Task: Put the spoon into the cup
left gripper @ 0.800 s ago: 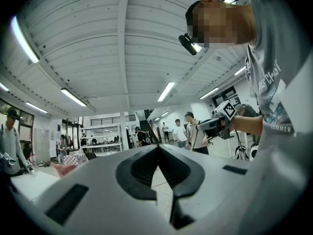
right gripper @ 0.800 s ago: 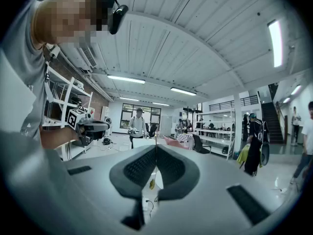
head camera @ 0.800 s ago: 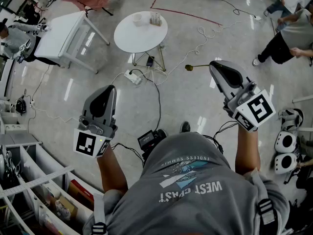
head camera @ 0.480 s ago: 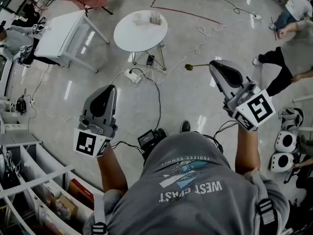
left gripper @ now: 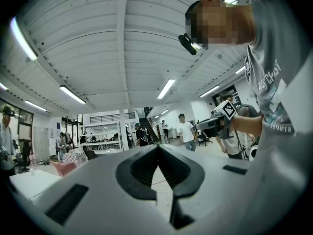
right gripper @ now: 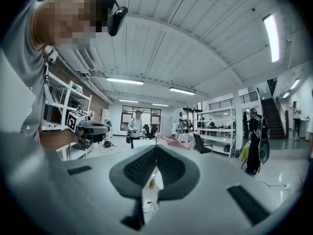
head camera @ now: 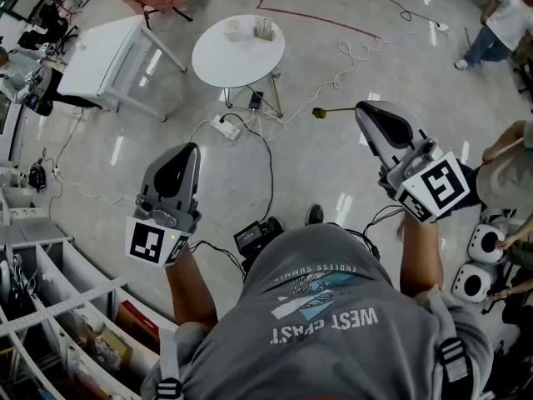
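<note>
One left tool (head camera: 190, 150), one right tool (head camera: 360, 109), one spoon (head camera: 321, 112), one round table (head camera: 218, 63), perhaps two cups (head camera: 234, 30).

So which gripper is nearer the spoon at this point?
Right. The right gripper is shut on the spoon by its handle, with the bowl sticking out beyond its jaws. The left gripper, shut and empty, is held apart at the person's other side.

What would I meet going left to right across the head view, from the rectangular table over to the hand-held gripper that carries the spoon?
white rectangular table → round white table → spoon, sticking out leftward from the jaws → right hand-held gripper, shut on the spoon's handle
</note>
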{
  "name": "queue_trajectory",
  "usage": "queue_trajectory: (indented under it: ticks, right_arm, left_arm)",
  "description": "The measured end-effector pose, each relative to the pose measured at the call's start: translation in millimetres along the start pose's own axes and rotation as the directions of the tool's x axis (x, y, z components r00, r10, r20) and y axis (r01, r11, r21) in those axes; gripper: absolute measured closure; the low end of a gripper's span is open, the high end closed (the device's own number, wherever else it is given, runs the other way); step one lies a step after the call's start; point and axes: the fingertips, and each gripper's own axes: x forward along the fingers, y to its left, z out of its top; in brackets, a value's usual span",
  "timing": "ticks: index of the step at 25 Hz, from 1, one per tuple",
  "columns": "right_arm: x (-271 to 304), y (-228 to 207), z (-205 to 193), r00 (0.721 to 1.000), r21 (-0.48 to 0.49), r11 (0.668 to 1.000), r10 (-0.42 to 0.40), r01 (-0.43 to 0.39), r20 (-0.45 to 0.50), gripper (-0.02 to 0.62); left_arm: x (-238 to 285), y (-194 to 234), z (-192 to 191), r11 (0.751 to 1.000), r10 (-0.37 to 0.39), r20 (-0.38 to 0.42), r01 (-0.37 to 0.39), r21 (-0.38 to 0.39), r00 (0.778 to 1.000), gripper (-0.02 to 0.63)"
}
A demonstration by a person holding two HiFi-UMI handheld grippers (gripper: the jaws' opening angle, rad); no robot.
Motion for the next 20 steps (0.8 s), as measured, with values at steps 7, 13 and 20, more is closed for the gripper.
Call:
queue_trajectory:
  ticks: [7,13,20]
  right_arm:
    - [5.0,-17.7,-2.4,0.999,0.033,0.998,0.046,-0.047,0.029,0.591]
    - [11.4,-30.5,-4.8,0.998,0.039,0.998,0.054,-0.055,0.038,0.591]
    - [38.0,-37.1,-8.6,1.0,0.041,0.999,0.021,-0.022,0.016,0.591]
  left_arm:
    - [20.8,-7.9,1.5,1.0,0.011,-0.025,-0.011,0.014,1.0,0.601]
    - [33.1,-11.6,3.2,1.0,0.007,-0.03,-0.006,0.022,1.0,0.601]
    - [44.4,18.2,-11.1,1.0,-0.017,-0.016,0.017,0.003,1.0,0.601]
